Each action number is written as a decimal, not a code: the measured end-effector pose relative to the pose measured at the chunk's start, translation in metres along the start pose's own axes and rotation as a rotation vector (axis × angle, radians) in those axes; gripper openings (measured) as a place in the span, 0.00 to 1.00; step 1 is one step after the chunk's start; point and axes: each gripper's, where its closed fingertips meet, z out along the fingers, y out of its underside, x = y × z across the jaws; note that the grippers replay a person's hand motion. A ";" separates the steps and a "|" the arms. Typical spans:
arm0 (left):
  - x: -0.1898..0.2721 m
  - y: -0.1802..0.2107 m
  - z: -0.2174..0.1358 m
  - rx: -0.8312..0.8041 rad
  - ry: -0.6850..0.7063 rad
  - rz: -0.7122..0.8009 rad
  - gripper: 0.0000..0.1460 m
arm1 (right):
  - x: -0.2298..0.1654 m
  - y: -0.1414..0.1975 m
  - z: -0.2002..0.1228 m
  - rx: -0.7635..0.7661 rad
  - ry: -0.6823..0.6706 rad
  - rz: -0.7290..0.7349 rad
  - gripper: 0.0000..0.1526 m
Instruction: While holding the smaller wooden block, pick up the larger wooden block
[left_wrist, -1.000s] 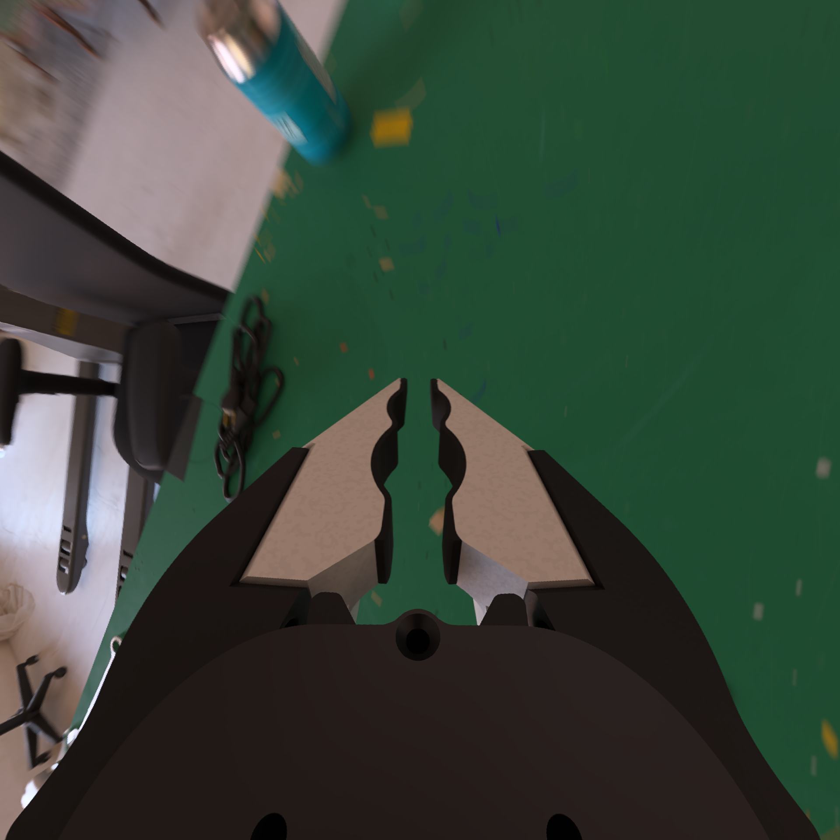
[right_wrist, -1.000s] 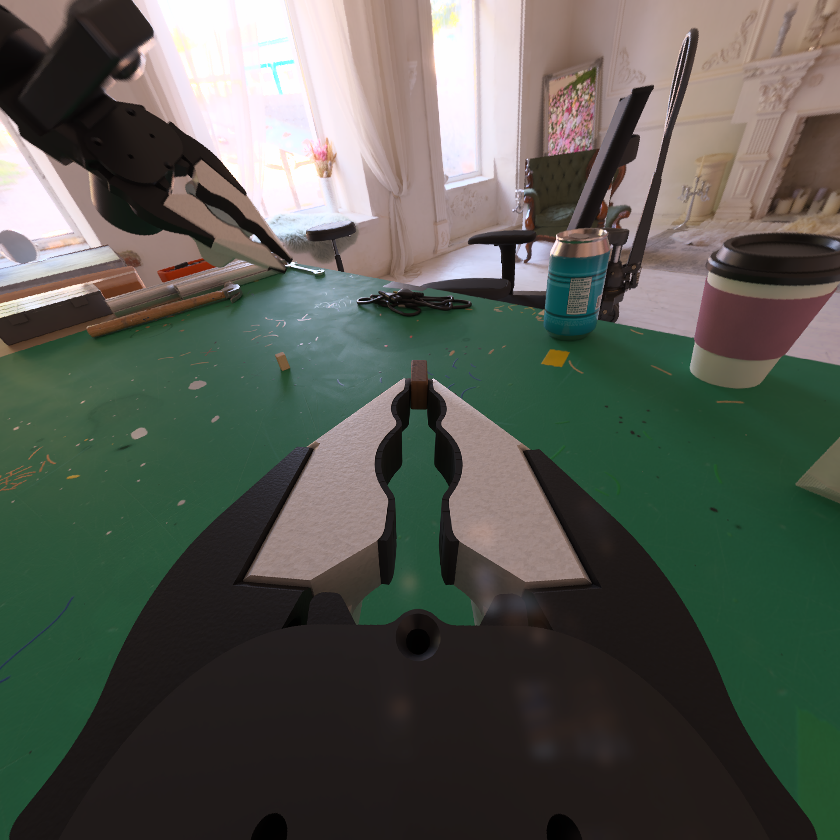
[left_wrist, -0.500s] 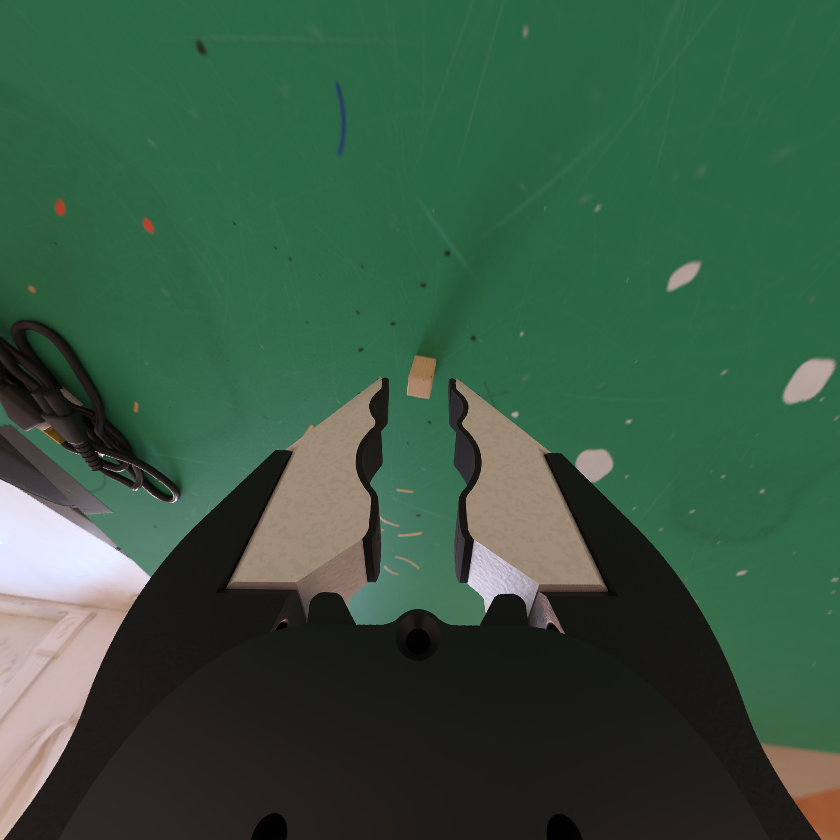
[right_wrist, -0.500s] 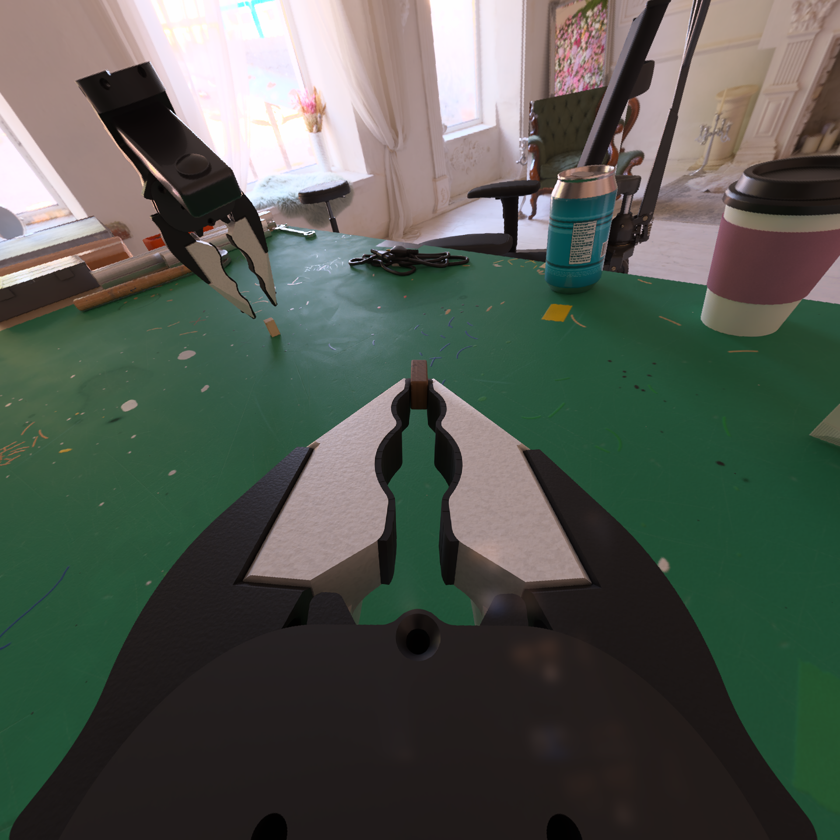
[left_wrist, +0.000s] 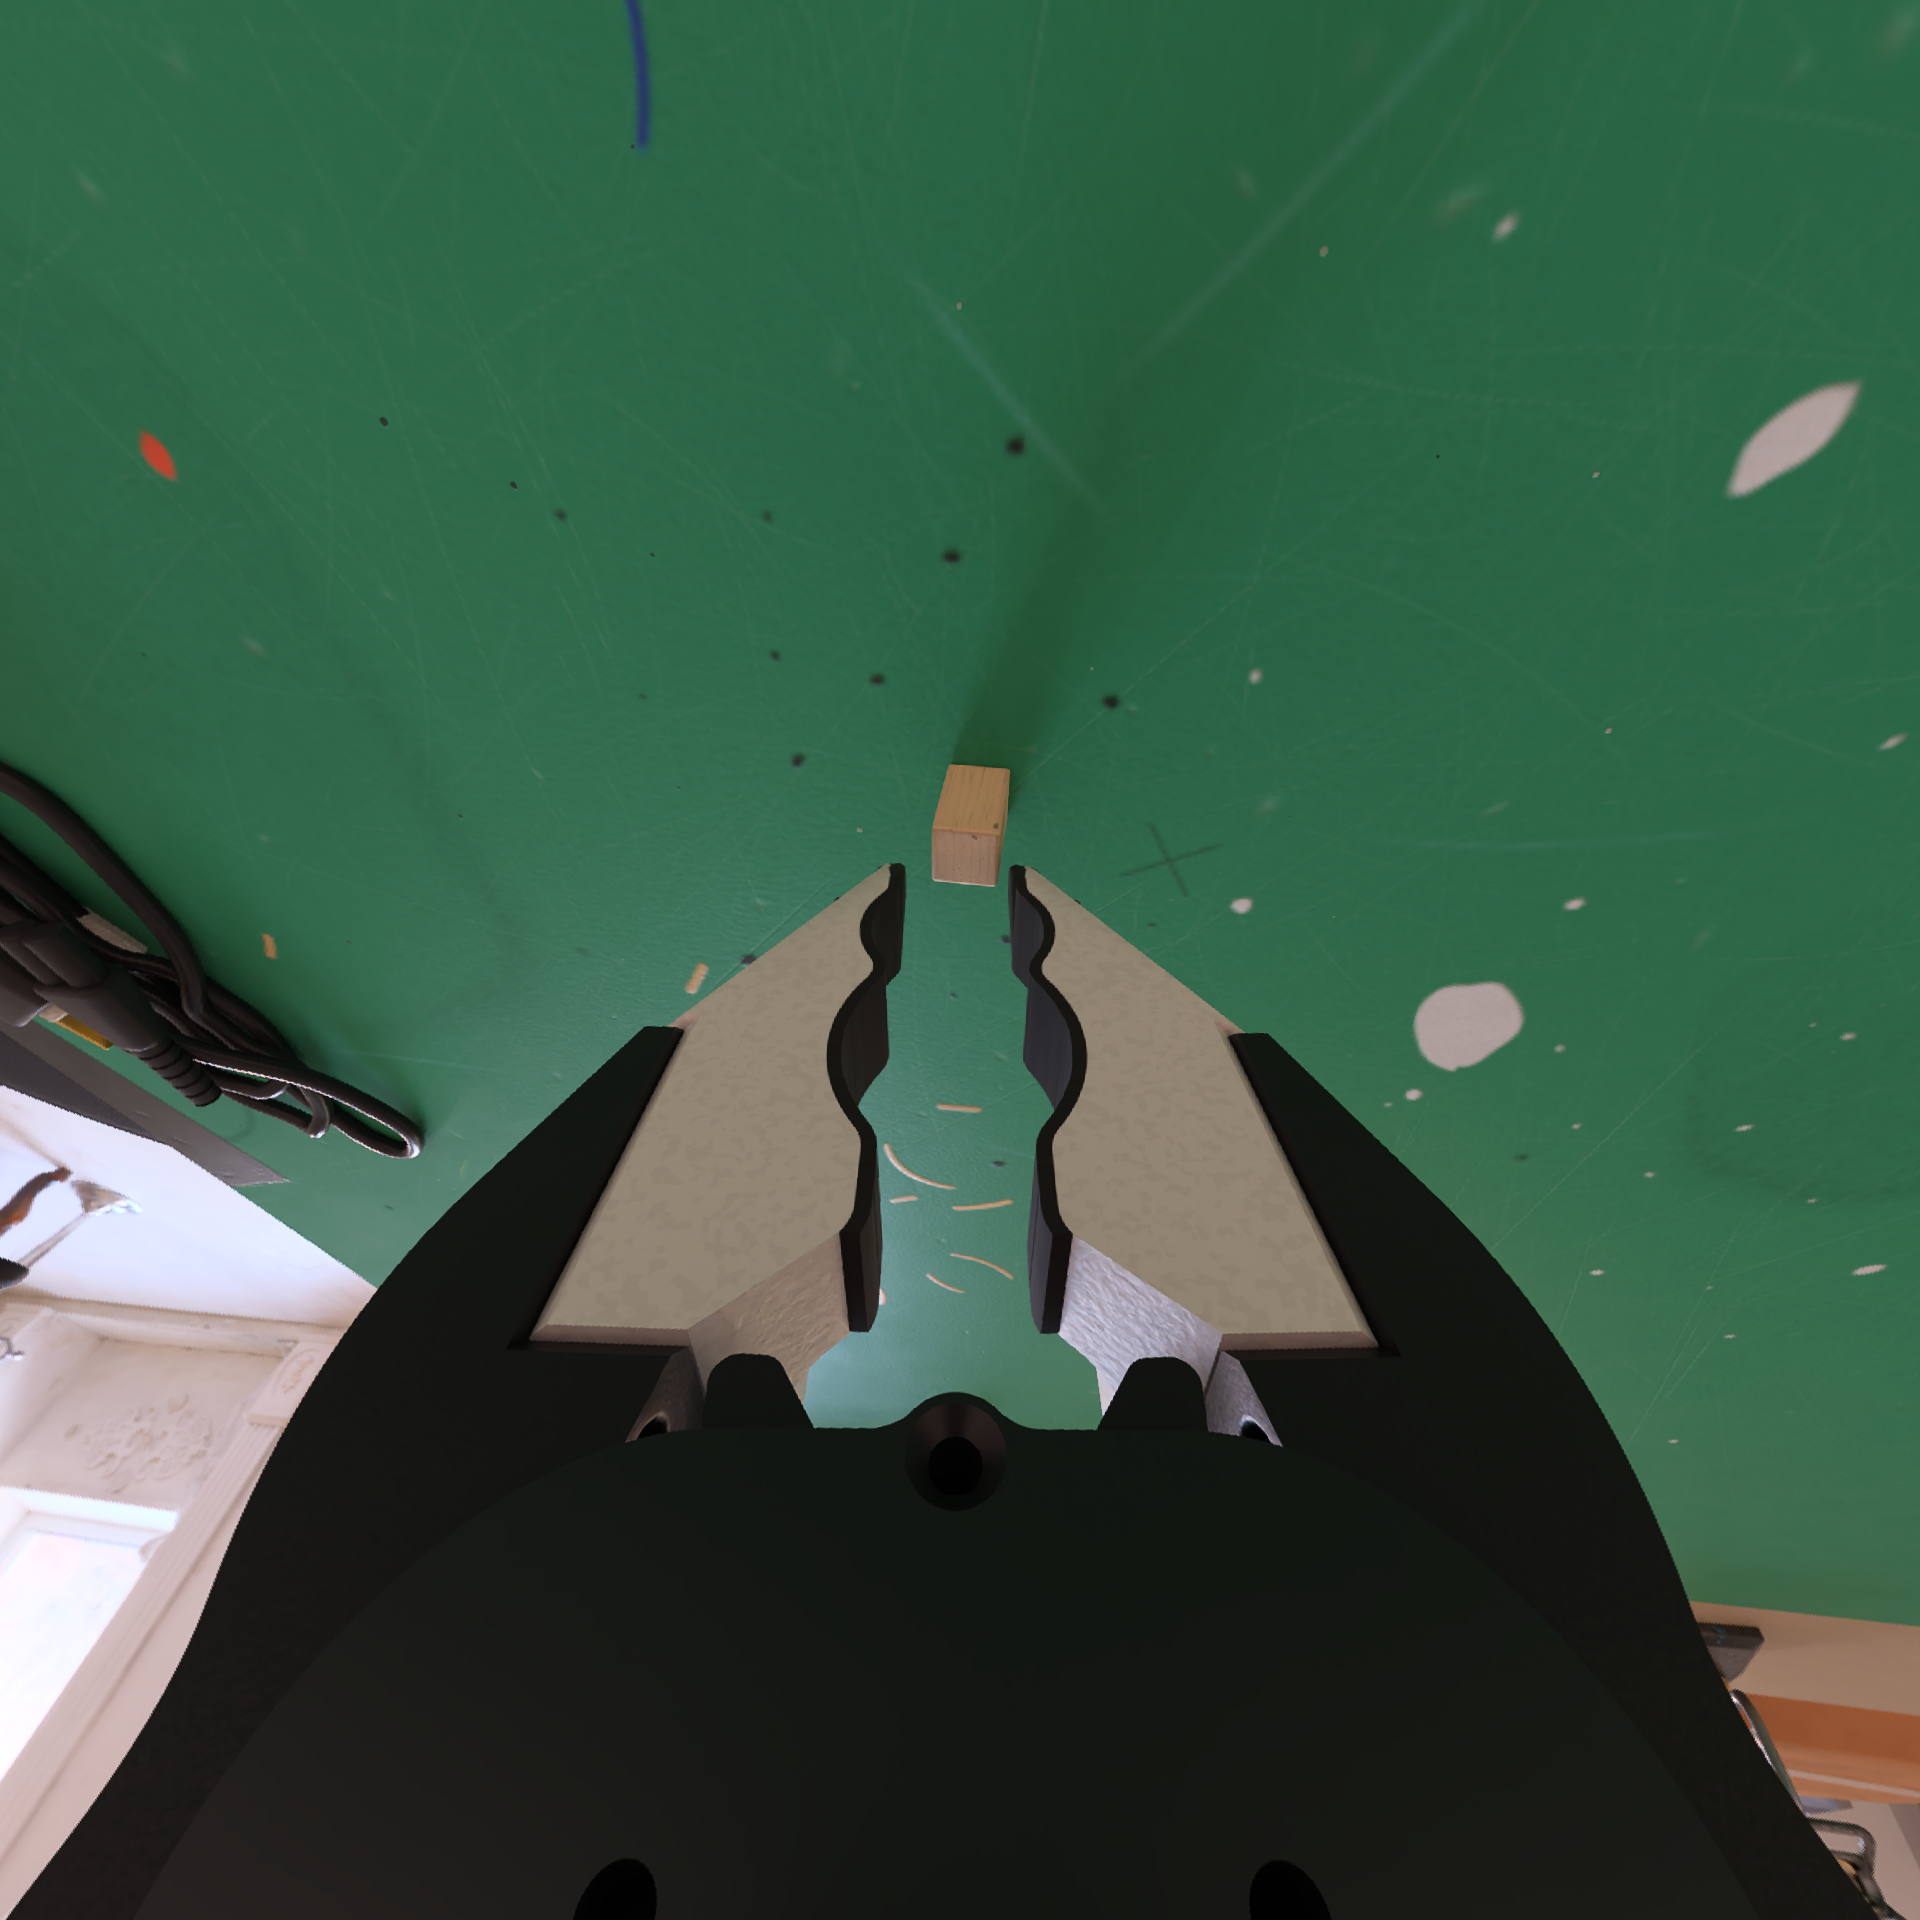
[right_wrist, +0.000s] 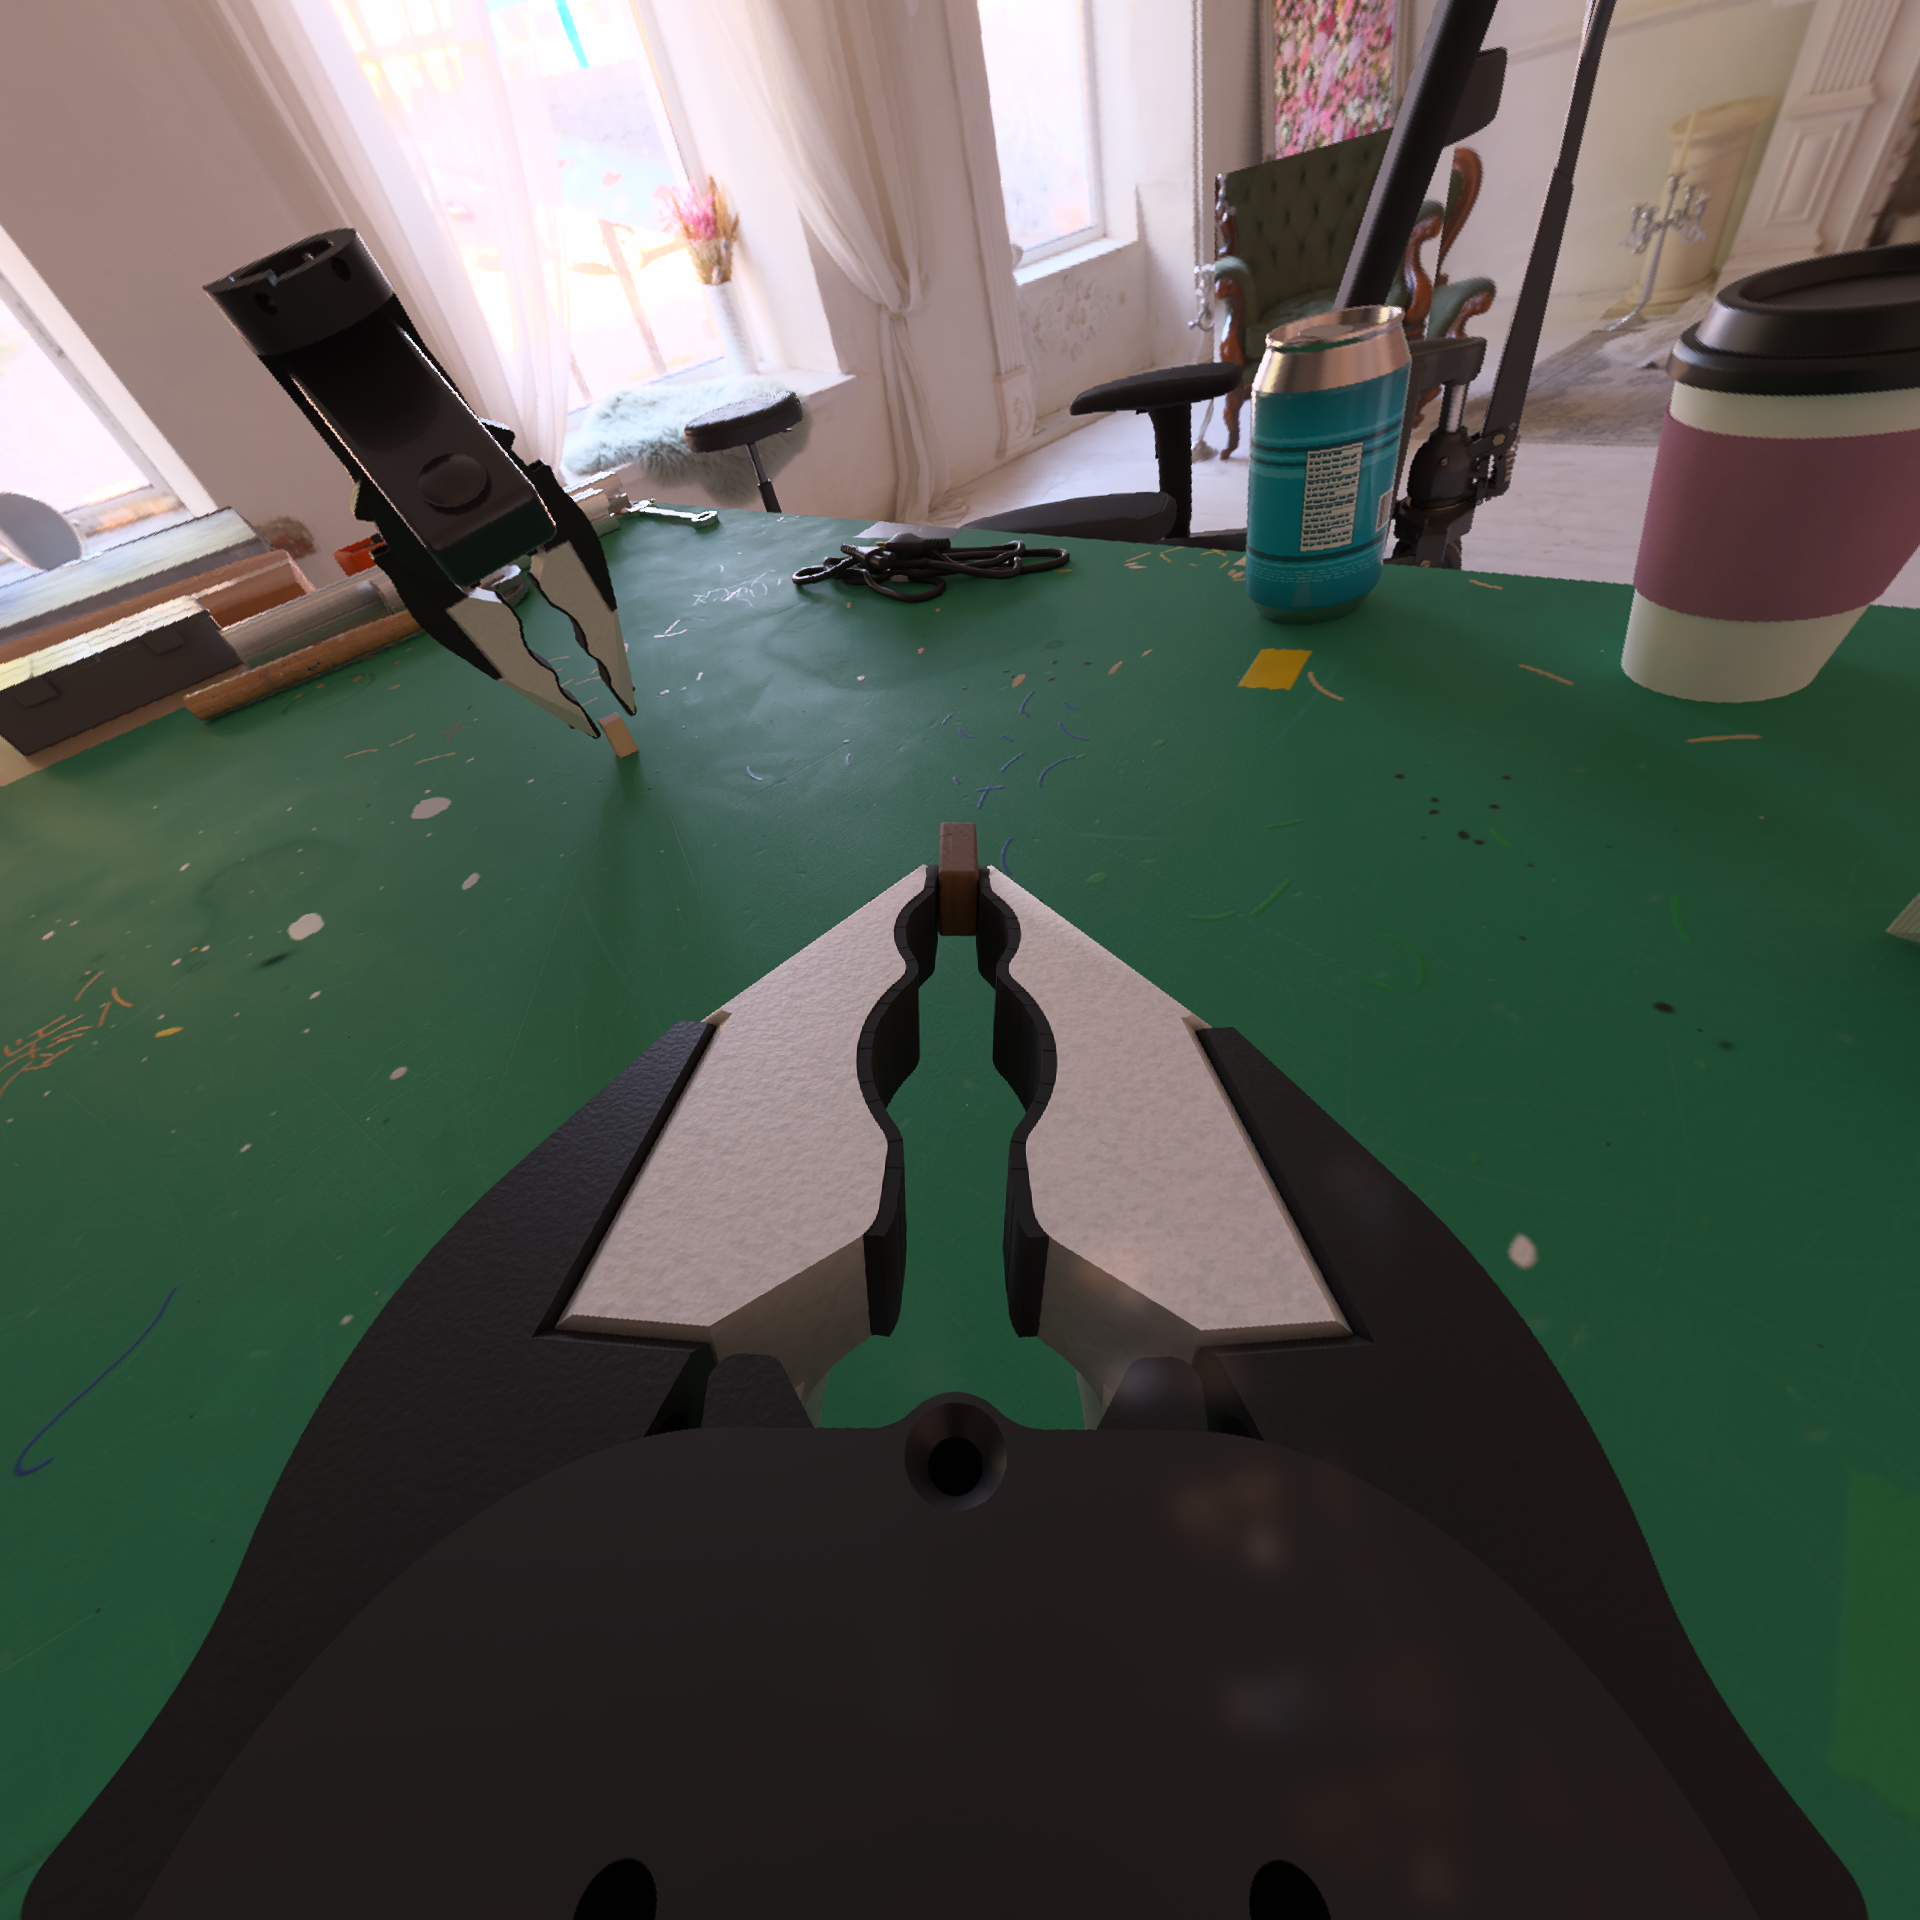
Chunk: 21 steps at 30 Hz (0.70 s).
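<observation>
The right gripper pinches the smaller dark block; the left gripper, narrowly parted, has not yet grasped the larger pale block.

Left gripper pitched steeply down toward the surface, jaws parted, nothing between the pads; tips seem just clear of the surface, though contact is hard to judge. Right gripper held low, nearly level, fingertips clamped on a small dark block.
</observation>
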 end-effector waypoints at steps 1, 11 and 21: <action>0.000 0.000 0.000 0.001 0.001 0.003 0.12 | 0.001 0.000 0.000 0.000 0.001 0.005 0.04; -0.003 -0.017 -0.010 0.101 -0.055 -0.083 0.08 | 0.000 0.004 0.001 -0.014 -0.003 0.025 0.04; -0.010 -0.174 -0.100 0.735 -0.115 -0.205 0.08 | -0.003 0.001 0.001 -0.008 -0.013 0.028 0.04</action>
